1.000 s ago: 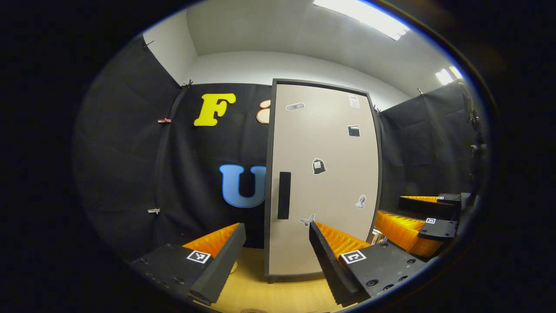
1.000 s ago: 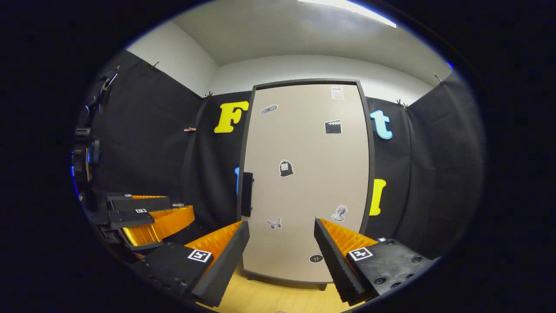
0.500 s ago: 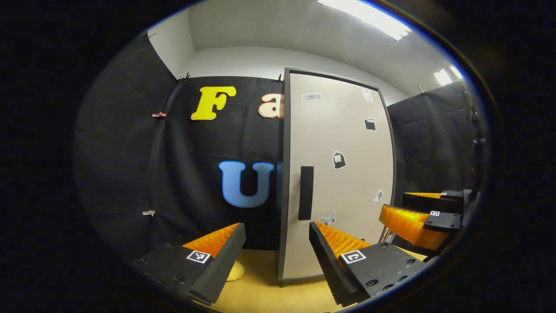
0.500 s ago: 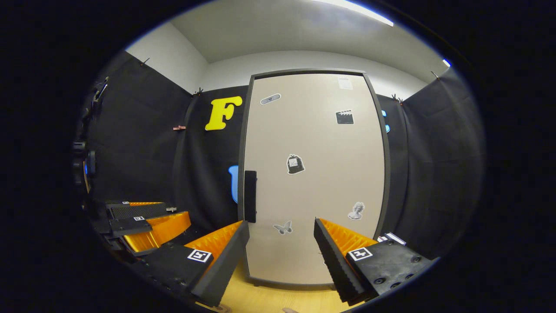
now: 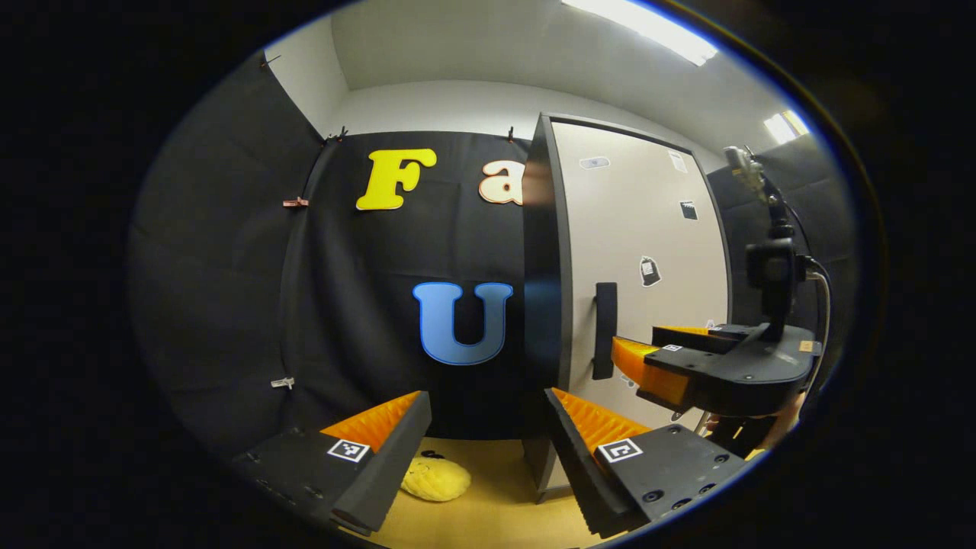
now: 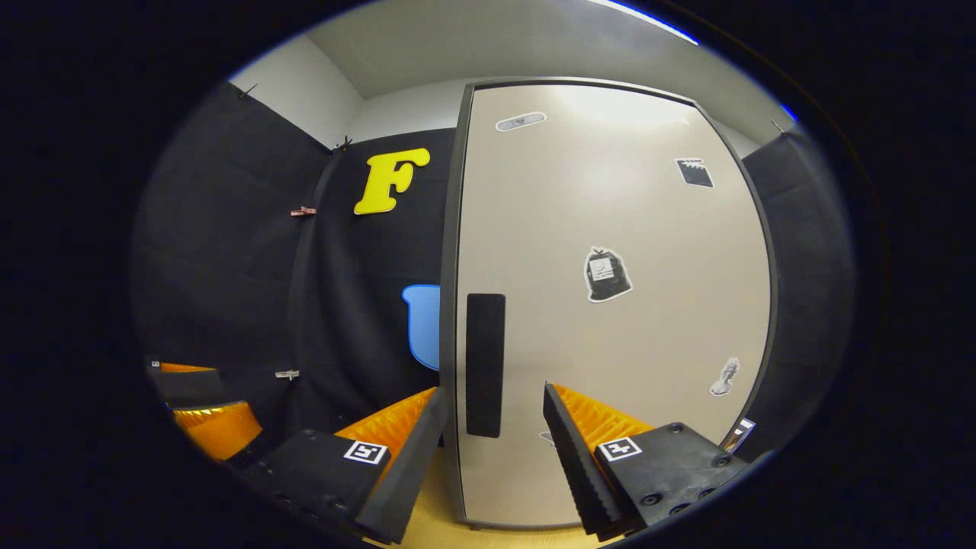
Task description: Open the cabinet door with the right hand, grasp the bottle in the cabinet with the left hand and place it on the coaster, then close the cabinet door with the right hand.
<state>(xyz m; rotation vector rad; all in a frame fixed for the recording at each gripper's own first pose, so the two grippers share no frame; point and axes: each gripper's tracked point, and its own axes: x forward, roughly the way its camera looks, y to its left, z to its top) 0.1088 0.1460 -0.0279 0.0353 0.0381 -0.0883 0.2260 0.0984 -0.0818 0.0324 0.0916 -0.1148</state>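
Observation:
The cabinet (image 6: 610, 229) has a beige door with stickers in a dark frame, and the door is shut. Its black vertical handle (image 6: 486, 364) stands just beyond my right gripper (image 6: 492, 442), which is open, the handle lying in line with the gap between the fingers. In the left gripper view the right gripper (image 5: 640, 352) reaches toward the handle (image 5: 605, 330) from the right. My left gripper (image 5: 488, 446) is open and empty, left of the cabinet's corner. A yellow lumpy round pad (image 5: 436, 479), probably the coaster, lies on the table. The bottle is hidden behind the door.
The wooden tabletop (image 5: 496, 511) runs under the cabinet's short feet. Black cloth walls close the booth behind and to both sides. A camera on a stalk (image 5: 774, 267) rides on the right gripper. The left gripper (image 6: 200, 396) sits low at the left of the right gripper view.
The right gripper has moved closer to the door and lined up with its handle. The left gripper has swung left, so the cabinet's side and the yellow pad now show.

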